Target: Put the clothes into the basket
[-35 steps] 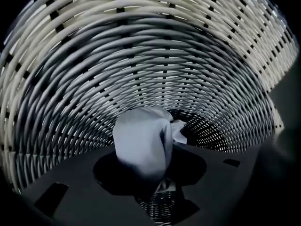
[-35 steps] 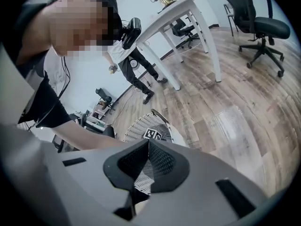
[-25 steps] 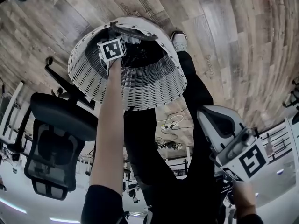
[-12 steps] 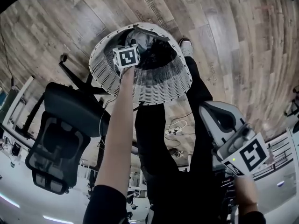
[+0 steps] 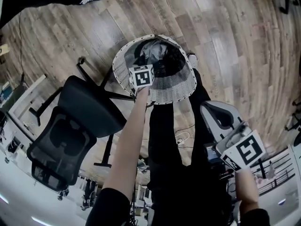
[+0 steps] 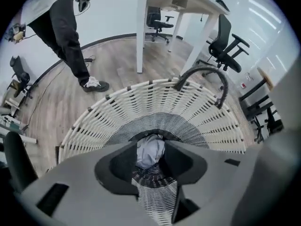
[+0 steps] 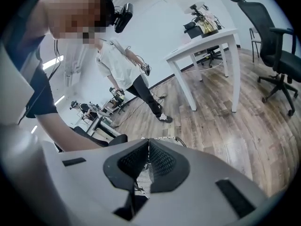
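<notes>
Drop step looks done, both tools empty.
Nearest, right tool (image 7: 148,144) pinched together, holding nothing; left tool (image 6: 150,149) half-apart, empty, above basket (image 5: 165,92) at its near rim. Inside: clothes (image 5: 154,54); basket sits on floor (image 5: 225,36). Next: locate any leftover garment; none visible.

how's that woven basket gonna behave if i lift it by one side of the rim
The basket probably stays stiff: its ribbed woven walls keep a round, flared shape. Likely light for its size, being open weave with few clothes inside. Lifted by one side, it would probably tilt.
</notes>
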Available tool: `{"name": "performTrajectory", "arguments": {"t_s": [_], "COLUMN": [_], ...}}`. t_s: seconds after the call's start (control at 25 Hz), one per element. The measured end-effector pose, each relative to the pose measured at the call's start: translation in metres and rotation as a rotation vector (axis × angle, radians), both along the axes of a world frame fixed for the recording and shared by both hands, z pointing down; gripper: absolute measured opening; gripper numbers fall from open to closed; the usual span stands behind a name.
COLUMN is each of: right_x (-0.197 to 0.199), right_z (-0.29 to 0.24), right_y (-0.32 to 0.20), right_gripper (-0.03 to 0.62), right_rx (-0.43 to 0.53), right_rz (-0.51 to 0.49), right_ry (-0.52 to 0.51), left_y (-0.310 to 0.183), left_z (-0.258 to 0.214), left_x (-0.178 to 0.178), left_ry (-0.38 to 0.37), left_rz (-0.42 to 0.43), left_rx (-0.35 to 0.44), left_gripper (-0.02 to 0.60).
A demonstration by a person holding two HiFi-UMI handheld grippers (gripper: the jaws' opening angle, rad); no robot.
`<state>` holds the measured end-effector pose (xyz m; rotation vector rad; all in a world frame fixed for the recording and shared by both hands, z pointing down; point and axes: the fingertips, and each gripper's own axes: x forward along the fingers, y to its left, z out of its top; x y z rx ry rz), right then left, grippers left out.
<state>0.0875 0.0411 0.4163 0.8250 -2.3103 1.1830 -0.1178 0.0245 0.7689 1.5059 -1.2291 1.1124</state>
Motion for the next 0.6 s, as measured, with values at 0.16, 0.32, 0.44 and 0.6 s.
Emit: {"name": "performTrajectory", "arguments": {"t_s": [0.16,0.32,0.44,0.6], "right_x": [-0.002,-0.003,-0.007,-0.007], "right_z": [-0.026,-0.056,-0.081,-0.113], "right_y": [0.002,0.003,0.009,0.011], "right_gripper": [0.017,0.017,0.017,0.017], "right_rx": [0.045,0.092,0.124,0.164], "right_rz": [-0.020,-0.029,-0.029,-0.014], "right_ry": [0.047,0.087,0.124,0.157], "left_y": [0.019,0.032,0.048,0.057], "left_z": [-0.044,-0.088,-0.124,-0.182], "left_x": [-0.004,-0.014,-0.023,-0.044], "left_ry": [0.009,0.020,0.059,0.059], "left_rz": [0.011,-0.010,-0.015,-0.008], "left_rx": [-0.002,0.044,0.062,0.111], "left_gripper": [0.181,0.144,0.133,0.121]}}
